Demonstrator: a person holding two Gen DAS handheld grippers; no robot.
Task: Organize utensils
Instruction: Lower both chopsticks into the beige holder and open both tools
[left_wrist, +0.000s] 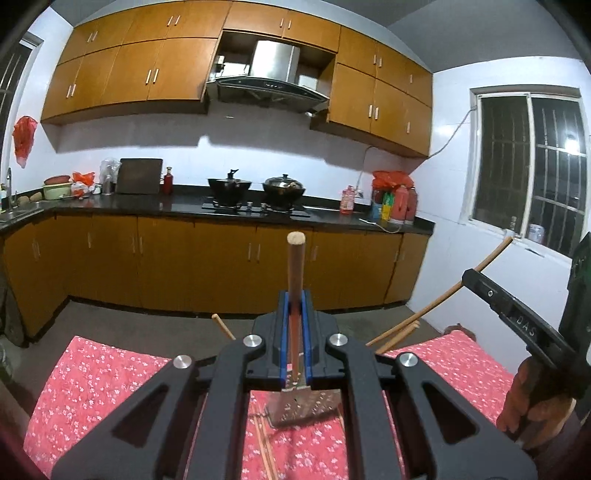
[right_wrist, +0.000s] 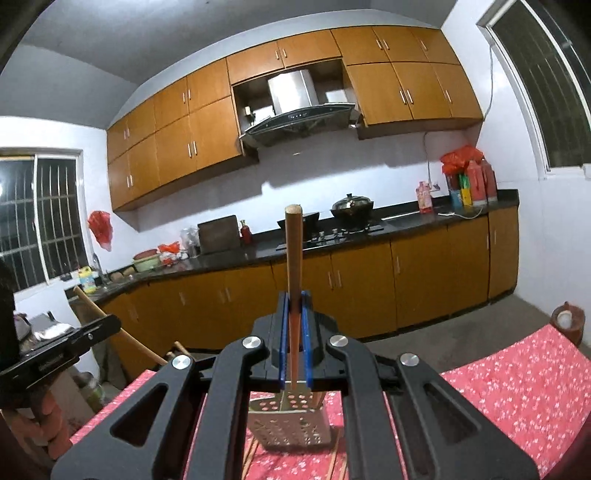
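My left gripper (left_wrist: 294, 295) clamps one chopstick (left_wrist: 295, 266), pointing toward twelve o'clock; my right gripper (right_wrist: 294, 295) clamps another chopstick (right_wrist: 294, 251) likewise. The perforated metal holder (right_wrist: 291, 421) stands at six o'clock on the red floral tabletop (right_wrist: 517, 376).

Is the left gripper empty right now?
No. In the left wrist view the left gripper has its jaws clamped on a brown chopstick that sticks up between them.

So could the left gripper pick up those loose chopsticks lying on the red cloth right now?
Probably not yet. The left gripper is shut on a wooden chopstick, so its jaws are taken. The loose chopsticks lie on the cloth beside the perforated metal holder, with nothing covering them.
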